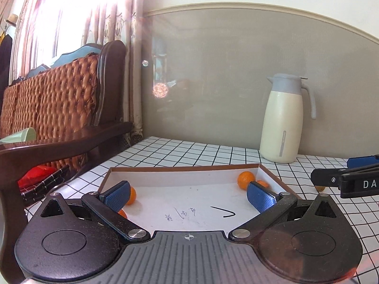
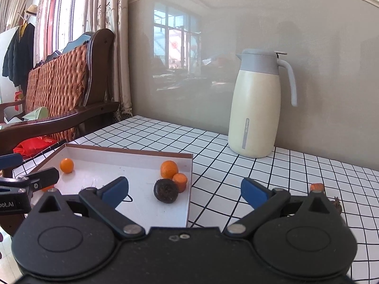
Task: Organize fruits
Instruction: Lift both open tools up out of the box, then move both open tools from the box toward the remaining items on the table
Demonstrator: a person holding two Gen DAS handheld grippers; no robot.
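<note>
- Daylight from window (image 1: 47,23) at left; blown out, pink flare in left wrist view.
- Glossy wall (image 2: 189,59) mirrors window panes.
- Fisheye bends wall trim, surface (image 2: 260,177) grid lines.
- Corners vignetted dark; focus mostly sharp.

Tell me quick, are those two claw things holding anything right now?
Left gripper: open, holding nothing, over the white box.
Right gripper: open, holding nothing.
</note>
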